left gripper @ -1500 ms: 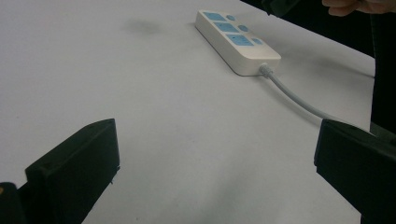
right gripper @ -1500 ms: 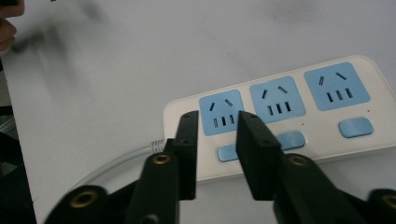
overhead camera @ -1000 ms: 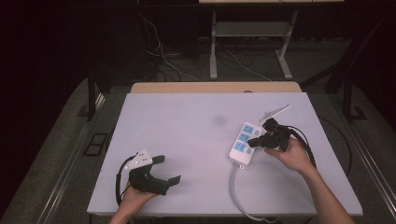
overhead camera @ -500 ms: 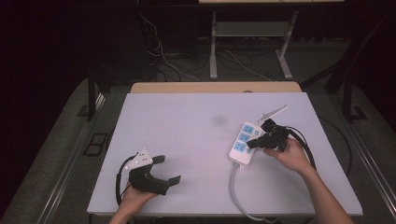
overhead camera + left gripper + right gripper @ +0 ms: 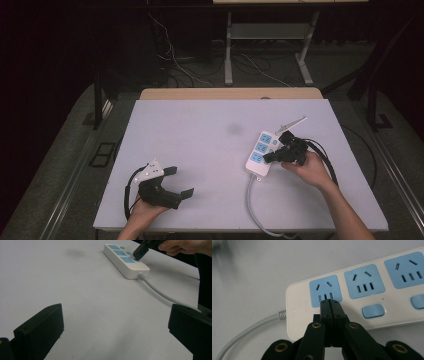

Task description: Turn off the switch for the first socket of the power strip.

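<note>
The left gripper (image 5: 172, 182) rests low at the near-left part of the table (image 5: 200, 130), held in the person's left hand (image 5: 142, 210). Its jaws stand wide apart with nothing between them; in the left gripper view they frame bare tabletop. It has no part in the work at this moment, and the power strip (image 5: 126, 261) lies well ahead of it and off to its right.

Further right, the strip's grey cable (image 5: 252, 205) runs from the strip's near end back toward the table's near edge.

The power strip (image 5: 260, 152) is white with three blue sockets and small blue switch buttons along one side. It lies flat on the table, directly under the tip of the right gripper (image 5: 270, 157). In the right gripper view the jaws of that gripper (image 5: 330, 306) are pressed tightly together, holding nothing, and their joined tip sits at the lower edge of the end socket (image 5: 325, 291), the one nearest the cable. Just to the right of the tip is a blue switch button (image 5: 373, 310). The person's right hand (image 5: 310, 170) holds this gripper from behind.

Judging by this, the approach is done: the closed tip has reached the strip. What seems left is the press itself, probably a short shift sideways onto the switch button. Whether the tip already touches the strip's face cannot be told.
</note>
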`<state>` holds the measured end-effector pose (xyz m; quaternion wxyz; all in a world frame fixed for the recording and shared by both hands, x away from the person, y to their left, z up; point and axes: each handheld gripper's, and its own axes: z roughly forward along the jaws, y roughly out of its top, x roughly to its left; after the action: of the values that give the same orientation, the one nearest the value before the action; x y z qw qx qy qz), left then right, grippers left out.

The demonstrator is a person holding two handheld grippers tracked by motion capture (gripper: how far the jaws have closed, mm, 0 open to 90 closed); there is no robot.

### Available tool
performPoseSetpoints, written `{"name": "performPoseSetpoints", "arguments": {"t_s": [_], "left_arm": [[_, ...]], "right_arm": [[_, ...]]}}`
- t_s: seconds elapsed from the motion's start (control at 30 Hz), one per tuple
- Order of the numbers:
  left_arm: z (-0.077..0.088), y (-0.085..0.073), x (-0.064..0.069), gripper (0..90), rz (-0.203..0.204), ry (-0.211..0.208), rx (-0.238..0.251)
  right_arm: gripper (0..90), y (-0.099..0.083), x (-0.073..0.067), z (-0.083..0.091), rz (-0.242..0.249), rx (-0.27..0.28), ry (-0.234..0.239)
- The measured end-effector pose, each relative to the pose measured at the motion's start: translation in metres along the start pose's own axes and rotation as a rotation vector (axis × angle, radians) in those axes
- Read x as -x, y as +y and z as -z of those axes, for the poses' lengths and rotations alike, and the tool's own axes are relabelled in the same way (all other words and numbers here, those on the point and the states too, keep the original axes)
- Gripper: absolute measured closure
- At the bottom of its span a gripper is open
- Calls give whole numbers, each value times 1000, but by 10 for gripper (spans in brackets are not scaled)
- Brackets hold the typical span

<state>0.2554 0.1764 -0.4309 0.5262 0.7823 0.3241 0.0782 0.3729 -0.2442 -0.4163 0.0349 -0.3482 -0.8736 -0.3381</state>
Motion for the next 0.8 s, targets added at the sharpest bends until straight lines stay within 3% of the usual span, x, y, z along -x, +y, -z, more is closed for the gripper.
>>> {"name": "performPoseSetpoints", "arguments": {"t_s": [0.23,0.57,0.8], "left_arm": [[0,0,1,0,-5,-4,-5],[0,0,1,0,-6,-4,-5],[-1,0,2,0,-10,-7,-6]], "right_arm": [[899,-1,-1,0,31,4,-7],[900,-4,1,0,28,21,10],[900,-7,4,0,-2,41,25]]}}
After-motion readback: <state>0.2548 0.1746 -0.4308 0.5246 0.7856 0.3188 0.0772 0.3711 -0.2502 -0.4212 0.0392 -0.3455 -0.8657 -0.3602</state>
